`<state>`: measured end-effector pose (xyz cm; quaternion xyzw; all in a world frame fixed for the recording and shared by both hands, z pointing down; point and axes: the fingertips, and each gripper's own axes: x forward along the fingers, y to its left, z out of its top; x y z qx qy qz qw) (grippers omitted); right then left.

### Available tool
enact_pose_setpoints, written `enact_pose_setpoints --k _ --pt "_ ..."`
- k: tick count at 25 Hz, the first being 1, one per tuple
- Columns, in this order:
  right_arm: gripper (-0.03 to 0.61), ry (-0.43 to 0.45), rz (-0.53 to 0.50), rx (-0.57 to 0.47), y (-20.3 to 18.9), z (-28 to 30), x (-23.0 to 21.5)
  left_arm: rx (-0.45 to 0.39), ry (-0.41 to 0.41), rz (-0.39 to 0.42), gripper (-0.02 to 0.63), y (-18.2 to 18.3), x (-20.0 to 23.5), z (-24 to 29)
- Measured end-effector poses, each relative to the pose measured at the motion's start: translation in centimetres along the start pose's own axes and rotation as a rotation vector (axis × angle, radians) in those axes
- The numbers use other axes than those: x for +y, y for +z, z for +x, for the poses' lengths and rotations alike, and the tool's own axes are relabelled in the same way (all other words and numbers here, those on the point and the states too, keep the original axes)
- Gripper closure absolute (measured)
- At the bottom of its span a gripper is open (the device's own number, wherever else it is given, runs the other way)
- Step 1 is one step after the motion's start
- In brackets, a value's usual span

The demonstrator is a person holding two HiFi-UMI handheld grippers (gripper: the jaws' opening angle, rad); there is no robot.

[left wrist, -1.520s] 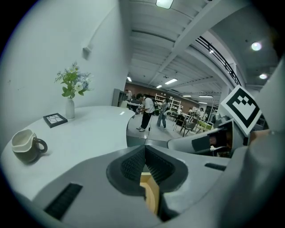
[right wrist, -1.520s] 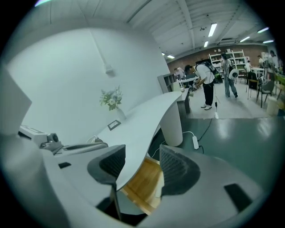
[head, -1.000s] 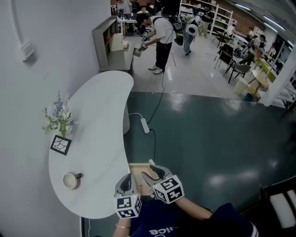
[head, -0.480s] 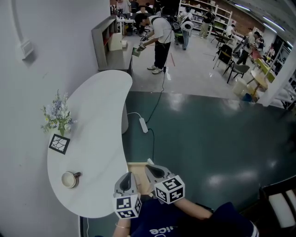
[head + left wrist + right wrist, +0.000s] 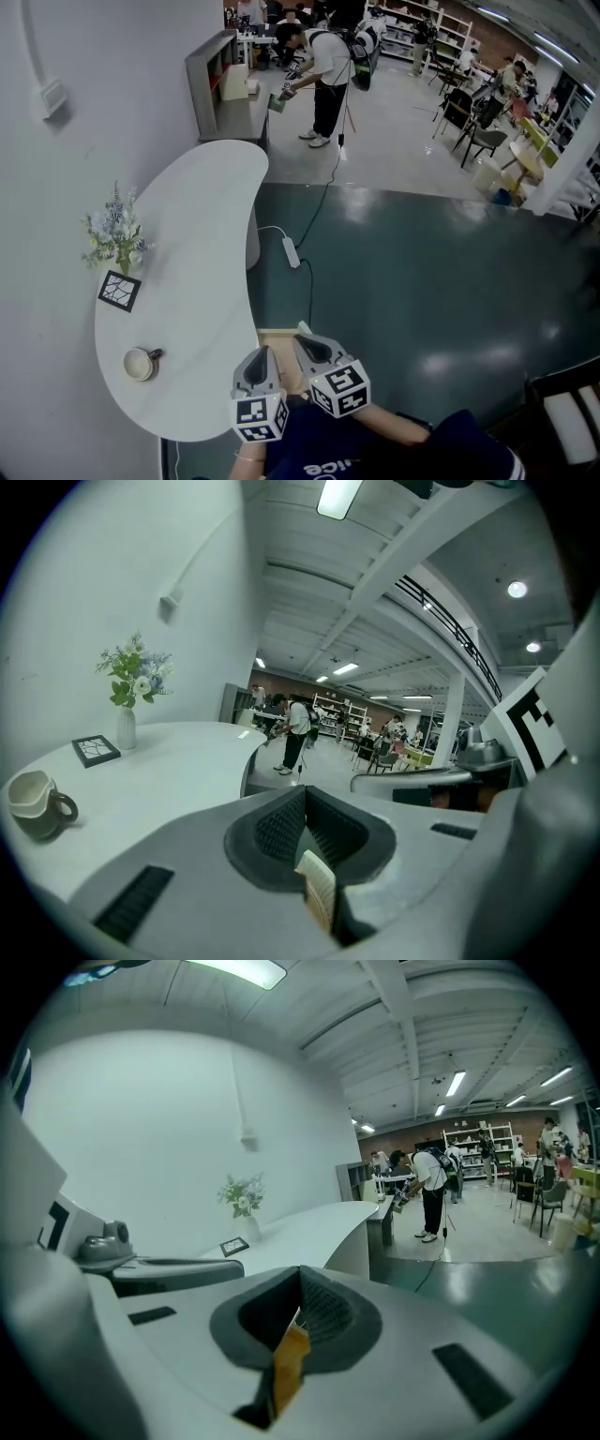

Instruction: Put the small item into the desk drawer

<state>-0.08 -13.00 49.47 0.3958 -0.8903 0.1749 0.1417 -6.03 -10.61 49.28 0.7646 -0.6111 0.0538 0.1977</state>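
The small item cannot be made out in any view. The drawer [image 5: 275, 339] stands open at the edge of the white surface [image 5: 206, 234], its tan inside partly covered by both grippers. Over the drawer's left part hangs the left gripper [image 5: 260, 356], fingers [image 5: 272, 832] pressed together, with a thin pale strip [image 5: 319, 892] in their seam. Over its right part hangs the right gripper [image 5: 306, 343], fingers [image 5: 323, 1312] together, with a thin orange strip [image 5: 289, 1372] in the seam. I cannot tell whether either strip is a held thing. Left of the drawer, on the surface, is 1 cup [image 5: 142, 365]. Beyond the cup are 1 framed card [image 5: 120, 292] and 1 vase of flowers [image 5: 116, 242].
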Motion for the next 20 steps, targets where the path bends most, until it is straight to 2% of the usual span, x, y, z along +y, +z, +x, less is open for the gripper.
enact_pose_setpoints --k 20 --pt "0.572 0.036 -0.062 0.024 -0.69 0.44 0.10 0.020 0.041 -0.007 0.611 -0.65 0.75 0.29"
